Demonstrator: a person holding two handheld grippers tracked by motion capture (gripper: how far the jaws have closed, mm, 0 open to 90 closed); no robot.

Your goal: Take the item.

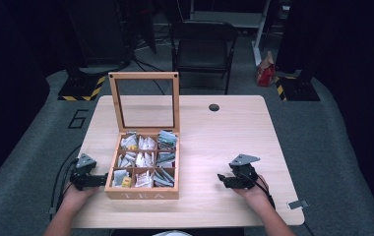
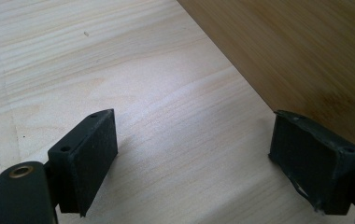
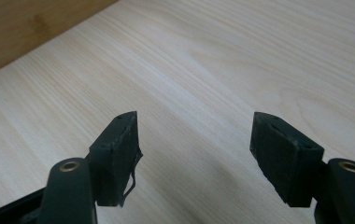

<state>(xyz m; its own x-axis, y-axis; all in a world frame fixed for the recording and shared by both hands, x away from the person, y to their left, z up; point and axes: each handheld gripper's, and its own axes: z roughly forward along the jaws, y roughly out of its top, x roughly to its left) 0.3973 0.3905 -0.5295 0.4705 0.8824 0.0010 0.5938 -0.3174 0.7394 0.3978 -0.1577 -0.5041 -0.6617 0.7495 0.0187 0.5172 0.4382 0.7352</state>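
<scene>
A wooden tea box (image 1: 143, 194) marked TEA stands on the table with its glass-paned lid (image 1: 144, 101) raised upright. Its compartments hold several tea bags (image 1: 145, 160). My left gripper (image 1: 101, 179) lies low on the table at the box's left side, open, with nothing between its jaws. In the left gripper view the left gripper (image 2: 192, 116) has one jaw right beside the box wall (image 2: 306, 46). My right gripper (image 1: 221, 179) rests on the table to the right of the box, pointing towards it. The right gripper (image 3: 194, 116) stands open over bare wood, with the box wall (image 3: 17, 32) farther off.
The light wooden table (image 1: 224, 132) has a round cable hole (image 1: 214, 107) at the back. A small metal clip (image 1: 298, 203) lies near the front right corner. A black folding chair (image 1: 203, 46) stands behind the table, on the grey floor.
</scene>
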